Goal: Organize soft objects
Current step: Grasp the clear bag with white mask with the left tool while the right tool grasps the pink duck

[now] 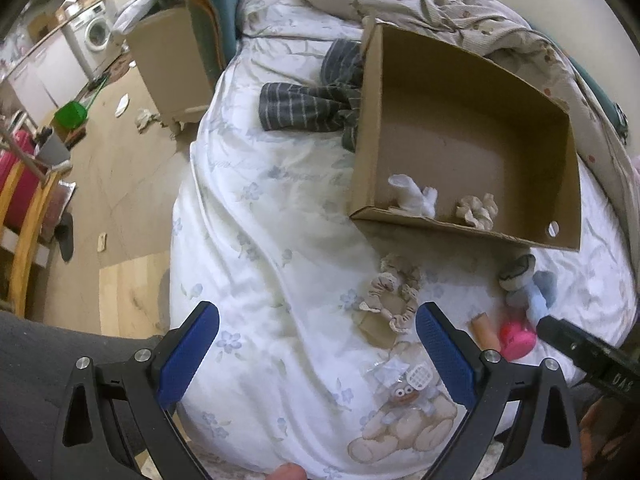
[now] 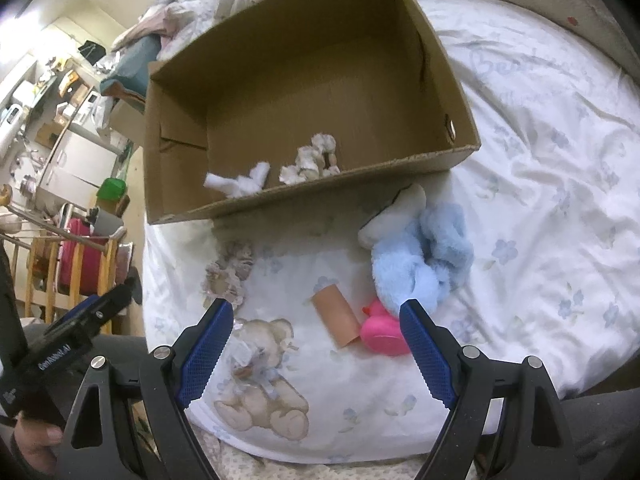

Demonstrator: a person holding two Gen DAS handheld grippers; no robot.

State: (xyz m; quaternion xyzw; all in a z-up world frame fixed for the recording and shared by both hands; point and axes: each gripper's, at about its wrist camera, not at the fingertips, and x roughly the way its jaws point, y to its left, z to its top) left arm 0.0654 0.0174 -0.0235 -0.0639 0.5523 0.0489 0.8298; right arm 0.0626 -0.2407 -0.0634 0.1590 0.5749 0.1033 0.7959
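An open cardboard box lies on the white floral bed cover. Inside it, near the front wall, are a white sock and a beige scrunchie. In front of the box lie another beige scrunchie, a fluffy light-blue cloth, a tan roll and a pink rubber duck. My left gripper stands open, the scrunchie just beyond its right finger. My right gripper stands open above the roll and duck.
A grey striped garment lies left of the box, and a crumpled beige blanket behind it. A small plastic packet rests on the teddy-bear print. Left of the bed are a floor, a second carton, a wooden chair and a washing machine.
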